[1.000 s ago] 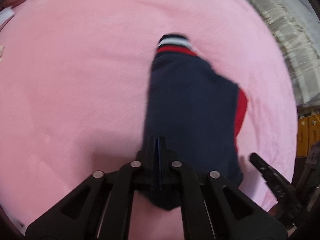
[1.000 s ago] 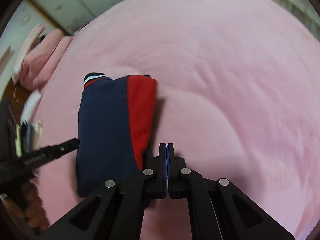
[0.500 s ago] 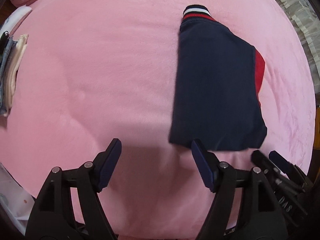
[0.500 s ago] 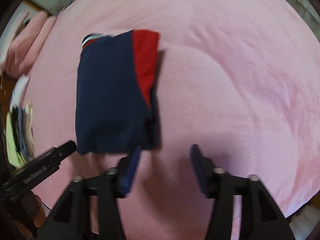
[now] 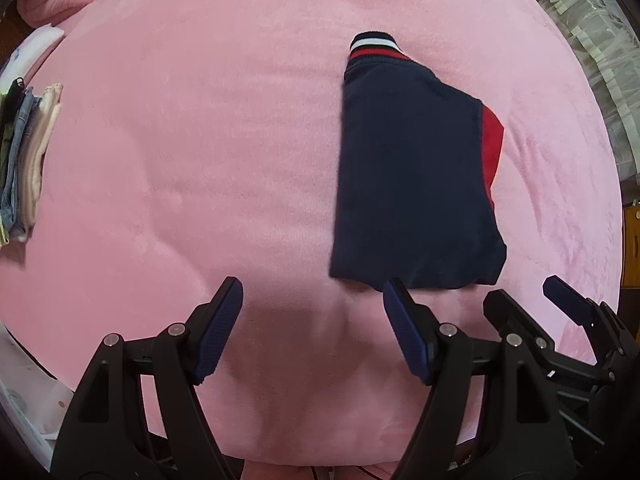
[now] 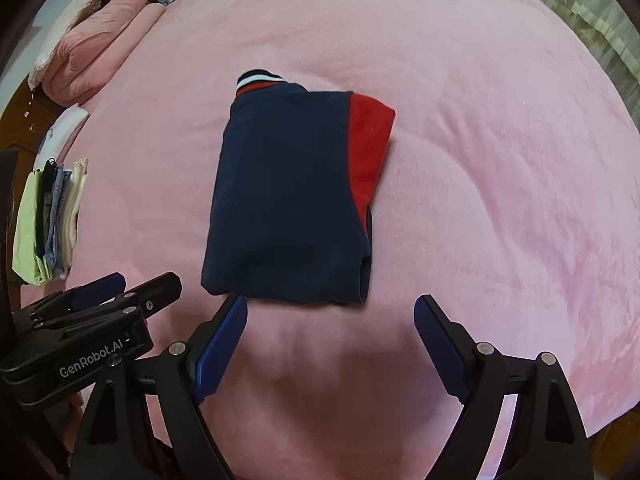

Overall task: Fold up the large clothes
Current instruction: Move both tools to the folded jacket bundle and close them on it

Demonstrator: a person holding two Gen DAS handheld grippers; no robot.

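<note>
- The navy-and-red sweater (image 6: 288, 196) lies folded into a compact rectangle on the pink bed (image 6: 500, 160), striped cuff at its far edge; folding looks finished, perhaps only stacking left
- Left gripper (image 5: 312, 332) and right gripper (image 6: 330, 344), just near of the sweater, both spread wide, holding nothing
- Stack of folded clothes (image 6: 48, 220) well left of the sweater
- "GenRobot.AI" is printed on the left gripper's body

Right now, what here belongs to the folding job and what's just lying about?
Job: folded navy and red garment; left gripper, open; right gripper, open.
Lying about: stack of folded clothes; pink quilt; pink blanket underneath.
</note>
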